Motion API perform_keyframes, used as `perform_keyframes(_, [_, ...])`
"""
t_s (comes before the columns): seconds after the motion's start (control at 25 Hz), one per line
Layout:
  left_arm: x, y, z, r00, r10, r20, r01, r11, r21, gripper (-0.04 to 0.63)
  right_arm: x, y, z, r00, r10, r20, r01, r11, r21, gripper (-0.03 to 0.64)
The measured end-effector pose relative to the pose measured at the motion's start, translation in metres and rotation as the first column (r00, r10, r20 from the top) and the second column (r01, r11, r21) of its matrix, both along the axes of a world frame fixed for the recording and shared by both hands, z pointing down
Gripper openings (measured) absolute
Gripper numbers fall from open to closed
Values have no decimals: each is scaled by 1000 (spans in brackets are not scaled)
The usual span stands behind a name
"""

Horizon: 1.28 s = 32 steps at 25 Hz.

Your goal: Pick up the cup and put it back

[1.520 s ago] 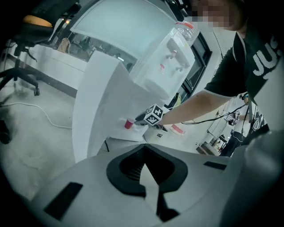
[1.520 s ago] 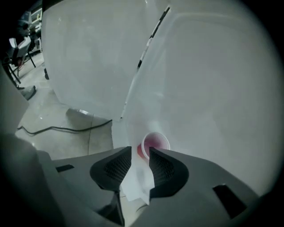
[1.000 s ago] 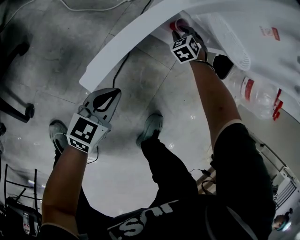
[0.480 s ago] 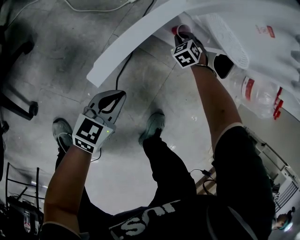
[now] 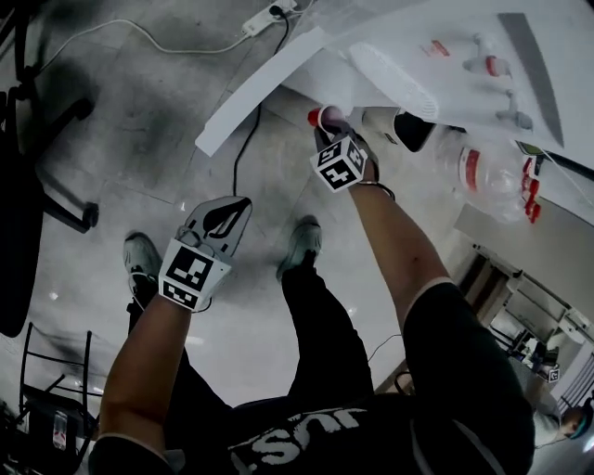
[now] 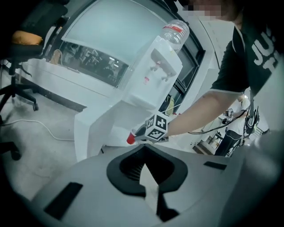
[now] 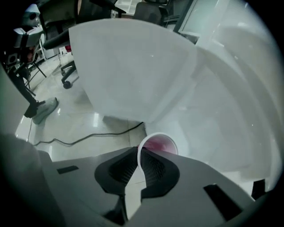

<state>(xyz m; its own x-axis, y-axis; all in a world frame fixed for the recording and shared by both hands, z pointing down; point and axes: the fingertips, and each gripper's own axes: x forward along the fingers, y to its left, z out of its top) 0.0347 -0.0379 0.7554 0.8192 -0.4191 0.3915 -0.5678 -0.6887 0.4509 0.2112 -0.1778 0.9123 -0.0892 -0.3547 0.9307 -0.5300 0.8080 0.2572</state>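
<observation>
A red cup (image 7: pixel 160 145) with a white rim is held by my right gripper (image 7: pixel 139 163), shut on the rim's near wall, one pad inside and one outside. From the head view the cup (image 5: pixel 318 116) hangs just off the front of the white water dispenser (image 5: pixel 399 79), beyond the right gripper (image 5: pixel 327 128). The left gripper view shows that cup (image 6: pixel 130 139) and the right gripper's marker cube (image 6: pixel 156 127) ahead. My left gripper (image 5: pixel 225 211) hangs lower over the floor, shut and empty; its jaws (image 6: pixel 144 167) meet.
A clear water bottle (image 5: pixel 483 176) tops the dispenser. A long white panel (image 5: pixel 260 88) slants out beside the cup. A cable and power strip (image 5: pixel 269 14) lie on the tiled floor, an office chair (image 5: pixel 28 139) stands at the left, and my shoes (image 5: pixel 302 243) are below.
The right gripper has drawn back from the dispenser toward me with the red cup in it. The left gripper has barely moved.
</observation>
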Motion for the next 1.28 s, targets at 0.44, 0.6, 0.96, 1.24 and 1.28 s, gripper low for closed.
perform_keyframes(0.44, [2,33,-205,998,68,15,-68,997,27,3,-42,128,-233,995,8,95,0,996,-84,51])
perform_keyframes(0.6, [6,41,-312,991,135,25,-137,985,100,3,-76,183,-342,983,-74,169,94,989,-114,51])
perform_keyframes(0.96, [11,42,-537,980,194,42,-198,930,309,3,-106,201,-624,925,-181,335,176,983,47,51])
perform_keyframes(1.24, [-9,26,-682,987,158,-31,-129,890,437,3,-121,191,-813,863,-320,391,235,939,251,51])
perform_keyframes(1.28, [-13,23,-699,987,152,-45,-116,885,451,3,-123,191,-834,855,-344,388,245,927,283,51])
